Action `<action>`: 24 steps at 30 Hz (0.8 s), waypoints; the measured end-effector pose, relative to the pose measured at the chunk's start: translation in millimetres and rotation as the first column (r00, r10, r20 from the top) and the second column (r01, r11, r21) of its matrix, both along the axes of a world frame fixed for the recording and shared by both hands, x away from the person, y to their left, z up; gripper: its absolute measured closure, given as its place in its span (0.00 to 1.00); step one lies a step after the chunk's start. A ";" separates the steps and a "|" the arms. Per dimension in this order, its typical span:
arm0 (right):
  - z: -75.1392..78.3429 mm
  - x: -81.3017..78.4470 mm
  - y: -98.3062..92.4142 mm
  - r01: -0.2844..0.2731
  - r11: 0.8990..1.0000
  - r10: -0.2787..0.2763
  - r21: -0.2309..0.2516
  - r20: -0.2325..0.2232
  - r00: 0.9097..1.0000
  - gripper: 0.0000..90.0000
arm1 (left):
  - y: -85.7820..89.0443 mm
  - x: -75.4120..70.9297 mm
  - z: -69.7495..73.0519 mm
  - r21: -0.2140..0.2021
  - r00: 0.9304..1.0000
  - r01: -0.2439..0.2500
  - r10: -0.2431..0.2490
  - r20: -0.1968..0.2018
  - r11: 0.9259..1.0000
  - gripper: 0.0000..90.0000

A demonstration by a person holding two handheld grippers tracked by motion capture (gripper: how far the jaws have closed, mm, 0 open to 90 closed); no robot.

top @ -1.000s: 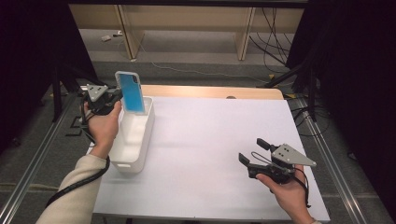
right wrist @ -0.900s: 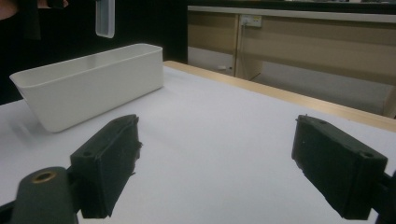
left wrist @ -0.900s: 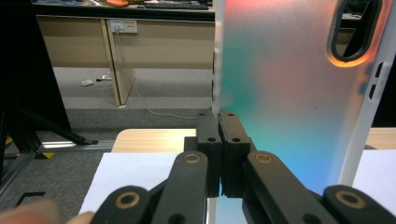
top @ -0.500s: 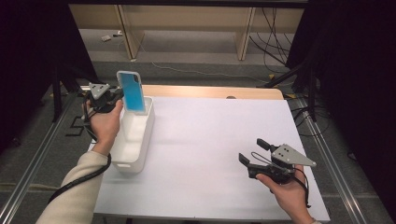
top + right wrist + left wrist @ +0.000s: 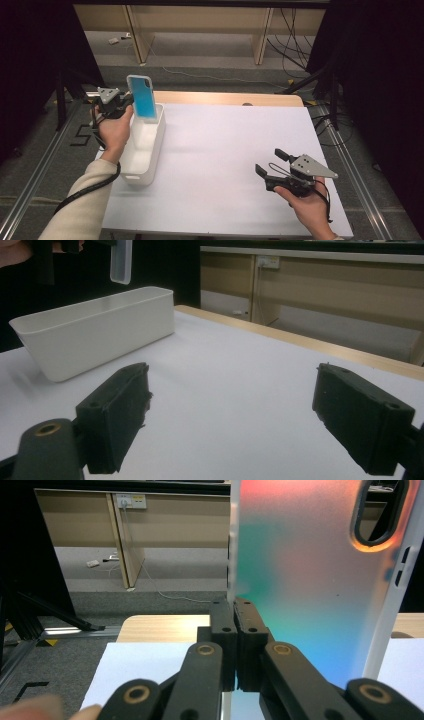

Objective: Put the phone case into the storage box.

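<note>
Phone case point(image 5: 143, 97) was what we had in hand: from the high view we saw it upright and turquoise, clamped at one edge by the left hand-held gripper point(image 5: 121, 102) above the far end of the white bin point(image 5: 151, 159), which sat at the left side of the table point(image 5: 235, 150). Compared with a second earlier, almost nothing had shifted; case and hand hung in the same spot, so we judged the drop into the bin not yet begun. The right hand-held gripper point(image 5: 270, 165) rested low over the near right of the table, jaws apart and empty.

In the left gripper view, our jaws pinched the case's point(image 5: 310, 580) frosted edge.

In the right gripper view, the bin point(image 5: 95, 330) stood beyond the wide-open jaws, the case point(image 5: 121, 261) hanging above it.
</note>
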State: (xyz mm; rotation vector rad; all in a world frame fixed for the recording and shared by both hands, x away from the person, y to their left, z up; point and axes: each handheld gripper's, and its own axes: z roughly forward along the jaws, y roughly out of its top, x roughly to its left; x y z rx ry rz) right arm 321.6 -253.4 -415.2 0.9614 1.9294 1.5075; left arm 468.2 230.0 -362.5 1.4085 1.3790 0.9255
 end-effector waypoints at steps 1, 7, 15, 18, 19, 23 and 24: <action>0.0 0.0 0.0 0.001 1.000 -0.001 0.001 -0.001 1.000 0.18 | -0.1 0.5 -0.1 -0.001 1.000 0.001 -0.001 0.000 1.000 0.98; -0.5 0.2 -0.1 0.004 1.000 -0.004 0.000 -0.002 1.000 0.18 | -0.1 2.8 0.4 0.002 1.000 -0.003 0.003 -0.002 1.000 0.98; -0.3 0.2 -0.3 0.003 1.000 -0.003 0.002 -0.006 1.000 0.18 | 0.4 5.7 1.0 0.004 1.000 -0.010 0.010 -0.003 1.000 0.98; -0.4 0.1 -0.3 0.003 1.000 -0.003 0.002 -0.007 1.000 0.18 | 0.3 7.0 0.9 0.002 1.000 -0.012 0.012 -0.005 1.000 0.98; -0.2 -0.1 -0.5 0.005 1.000 -0.005 0.001 -0.007 1.000 0.18 | 0.4 7.3 0.8 0.003 1.000 -0.011 0.011 -0.006 1.000 0.98; -0.3 0.0 -0.4 0.007 1.000 -0.007 0.002 -0.004 1.000 0.18 | 1.0 8.1 0.1 0.007 1.000 -0.017 0.017 -0.012 1.000 0.98; -0.5 0.0 -0.4 0.007 1.000 -0.007 0.000 -0.003 1.000 0.18 | 1.2 8.5 -0.3 0.008 1.000 -0.015 0.015 -0.013 1.000 0.98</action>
